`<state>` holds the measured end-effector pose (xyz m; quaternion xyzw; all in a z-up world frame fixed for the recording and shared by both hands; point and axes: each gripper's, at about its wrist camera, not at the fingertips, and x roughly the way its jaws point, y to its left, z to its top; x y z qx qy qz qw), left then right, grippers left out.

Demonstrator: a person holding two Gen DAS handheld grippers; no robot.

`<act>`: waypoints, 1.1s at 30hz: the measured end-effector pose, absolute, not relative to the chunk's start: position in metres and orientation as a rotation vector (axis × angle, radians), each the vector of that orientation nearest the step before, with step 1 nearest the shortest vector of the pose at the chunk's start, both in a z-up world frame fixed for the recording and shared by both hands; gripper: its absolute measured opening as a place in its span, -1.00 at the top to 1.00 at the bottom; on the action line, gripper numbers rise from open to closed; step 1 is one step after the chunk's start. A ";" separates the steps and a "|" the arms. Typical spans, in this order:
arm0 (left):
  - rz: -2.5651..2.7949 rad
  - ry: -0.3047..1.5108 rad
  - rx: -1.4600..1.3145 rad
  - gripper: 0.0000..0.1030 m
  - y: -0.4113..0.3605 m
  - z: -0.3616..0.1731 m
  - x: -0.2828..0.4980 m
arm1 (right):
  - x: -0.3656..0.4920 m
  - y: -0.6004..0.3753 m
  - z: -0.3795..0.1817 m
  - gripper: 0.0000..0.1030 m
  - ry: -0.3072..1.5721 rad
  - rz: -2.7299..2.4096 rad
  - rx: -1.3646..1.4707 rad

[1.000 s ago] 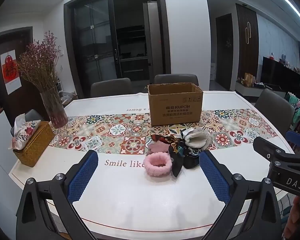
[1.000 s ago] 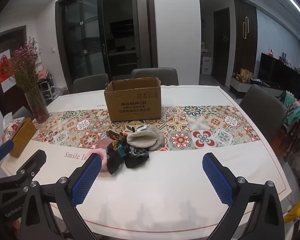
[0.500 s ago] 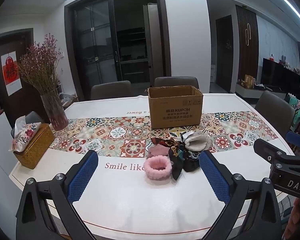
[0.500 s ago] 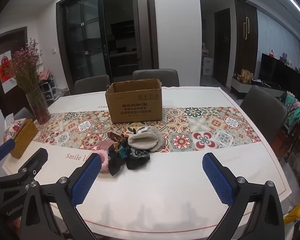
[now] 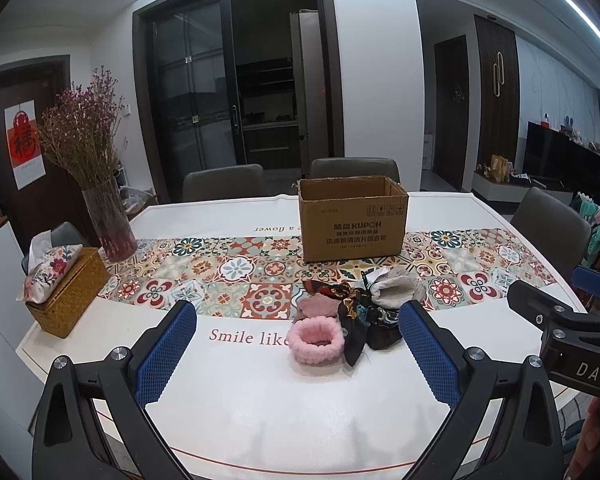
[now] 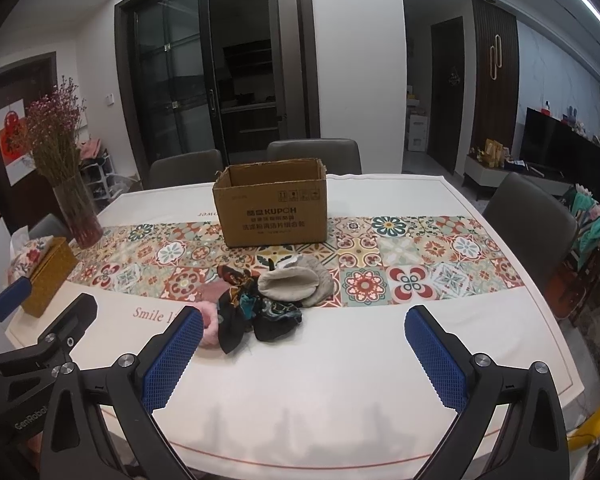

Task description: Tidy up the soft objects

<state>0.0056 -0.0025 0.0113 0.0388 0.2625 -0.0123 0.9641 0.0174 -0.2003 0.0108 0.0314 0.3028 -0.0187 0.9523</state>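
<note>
A small pile of soft things lies on the table in front of an open cardboard box: a fluffy pink headband, a dark patterned scarf, a beige-grey soft piece and a dusty pink piece. My left gripper is open and empty, held above the near table edge, short of the pile. My right gripper is open and empty, also short of the pile. From the right wrist I see the box, the scarf and the beige piece.
A white table carries a patterned tile runner. A vase of dried flowers and a woven tissue box stand at the left. Grey chairs surround the table.
Both views have shifted slightly: the box and pile sit a little lower and closer in frame. Both grippers stay open and nothing on the table has moved.
</note>
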 end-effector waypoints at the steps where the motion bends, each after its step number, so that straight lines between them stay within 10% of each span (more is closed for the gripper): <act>1: -0.024 0.532 0.078 -1.00 -0.002 0.011 0.006 | 0.017 -0.200 0.011 -0.98 0.615 -0.037 0.064; 33: -0.029 0.520 0.067 -1.00 0.004 0.009 0.001 | 0.014 -0.196 0.020 -0.98 0.585 -0.027 0.062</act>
